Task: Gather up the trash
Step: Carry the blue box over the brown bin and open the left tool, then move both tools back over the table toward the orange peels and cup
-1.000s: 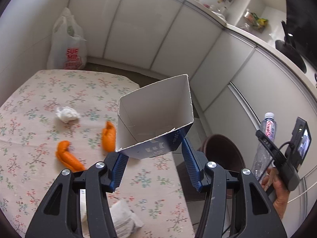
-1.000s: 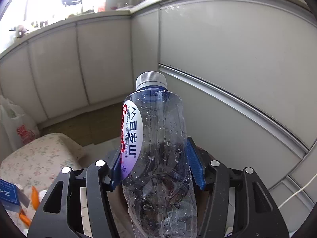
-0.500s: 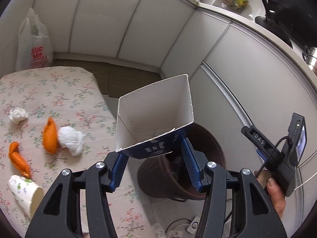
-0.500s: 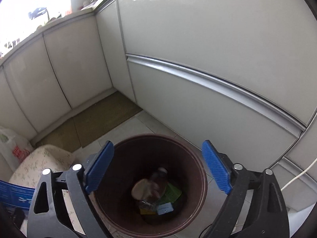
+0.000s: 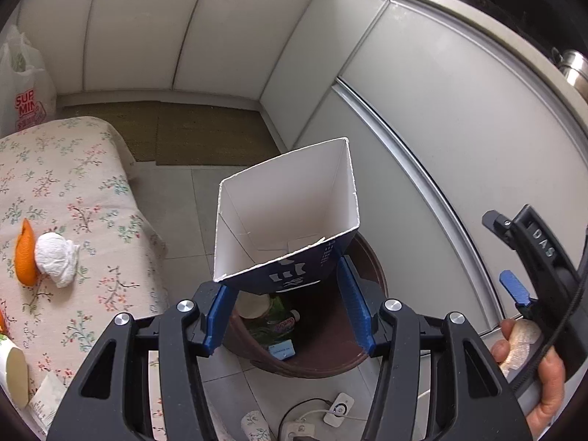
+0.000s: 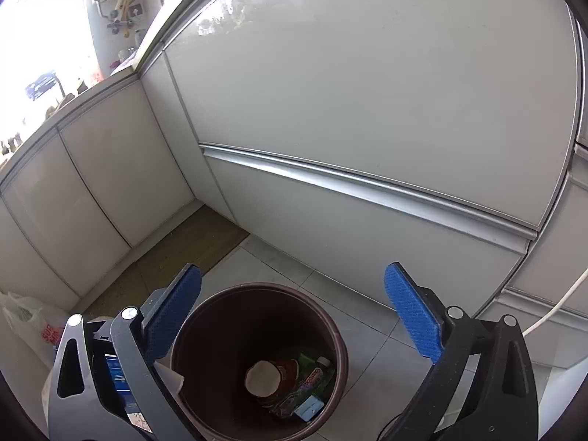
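Note:
My left gripper (image 5: pixel 283 275) is shut on an open blue-and-white carton (image 5: pixel 286 205), holding it above the near rim of a brown trash bin (image 5: pixel 378 286). My right gripper (image 6: pixel 292 272) hangs over the same bin (image 6: pixel 341 352); its jaws are opening wide with nothing between them. A clear water bottle (image 6: pixel 316 375) lies inside the bin beside a paper cup (image 6: pixel 262 378) and other wrappers. On the floral table (image 5: pixel 92 202) lie an orange peel (image 5: pixel 24 253), a crumpled white tissue (image 5: pixel 55 257) and a paper cup (image 5: pixel 13 371).
White cabinet fronts (image 6: pixel 367 110) close in behind and to the right of the bin. A power strip and cable (image 5: pixel 338 409) lie on the tiled floor in front of it. A white plastic bag (image 5: pixel 25 84) stands beyond the table, next to a brown mat (image 5: pixel 198 132).
The right gripper let go of the water bottle, which now lies in the bin, and its jaws spread wide. The left gripper carried the carton from over the table to over the bin.

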The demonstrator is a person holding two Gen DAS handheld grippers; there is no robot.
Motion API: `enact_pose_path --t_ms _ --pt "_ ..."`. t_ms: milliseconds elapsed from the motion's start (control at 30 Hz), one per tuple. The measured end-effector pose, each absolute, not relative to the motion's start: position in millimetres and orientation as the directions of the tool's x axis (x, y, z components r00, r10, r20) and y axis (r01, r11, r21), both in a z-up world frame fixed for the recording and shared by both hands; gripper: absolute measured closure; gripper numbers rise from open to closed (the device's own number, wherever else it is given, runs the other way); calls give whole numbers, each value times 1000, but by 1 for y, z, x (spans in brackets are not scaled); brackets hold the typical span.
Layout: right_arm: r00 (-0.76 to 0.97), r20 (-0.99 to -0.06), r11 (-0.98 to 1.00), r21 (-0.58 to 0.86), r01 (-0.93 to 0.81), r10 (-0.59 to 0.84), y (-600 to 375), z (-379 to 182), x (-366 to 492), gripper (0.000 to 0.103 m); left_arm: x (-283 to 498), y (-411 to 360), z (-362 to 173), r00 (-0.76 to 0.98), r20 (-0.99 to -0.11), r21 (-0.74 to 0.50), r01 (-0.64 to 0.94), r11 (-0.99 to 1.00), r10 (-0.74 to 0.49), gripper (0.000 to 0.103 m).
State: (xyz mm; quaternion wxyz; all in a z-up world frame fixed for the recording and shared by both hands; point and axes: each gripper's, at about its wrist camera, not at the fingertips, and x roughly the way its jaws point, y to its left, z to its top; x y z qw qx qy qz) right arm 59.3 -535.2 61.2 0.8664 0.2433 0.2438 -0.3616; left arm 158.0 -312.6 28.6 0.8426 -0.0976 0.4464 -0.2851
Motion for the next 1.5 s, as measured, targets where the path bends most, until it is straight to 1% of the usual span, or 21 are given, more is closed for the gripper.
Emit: enact_pose_path --t_ms 200,433,533,633,767,900,967,1033,1500 --pt "609 -628 594 275 756 -485 -551 57 56 7 163 -348 10 373 -741 -404 417 814 -558 49" --pt "604 -635 572 295 766 -482 -560 55 50 7 155 -379 2 344 -772 -348 474 809 -534 48" --pt "601 -636 563 301 770 -483 -563 55 49 7 152 -384 2 351 -781 -322 483 814 -517 47" --pt "600 -638 555 307 773 -482 -565 54 47 7 152 -387 2 348 -787 -319 477 819 -509 44" --pt "597 -640 557 301 774 -484 -565 55 47 7 154 -385 5 363 -789 -304 472 828 -497 43" --pt "595 -649 577 282 767 -474 -556 54 53 7 157 -373 8 392 -787 -286 451 845 -476 42" --pt "594 -650 591 266 762 -474 -549 55 57 7 158 -363 10 417 -784 -271 435 858 -460 39" --pt "599 -645 614 246 750 -473 -538 56 62 7 160 -350 12 438 -782 -262 416 871 -444 38" --pt "641 -625 771 97 630 -445 -448 57 105 7 181 -238 15 547 -765 -236 255 938 -341 36"
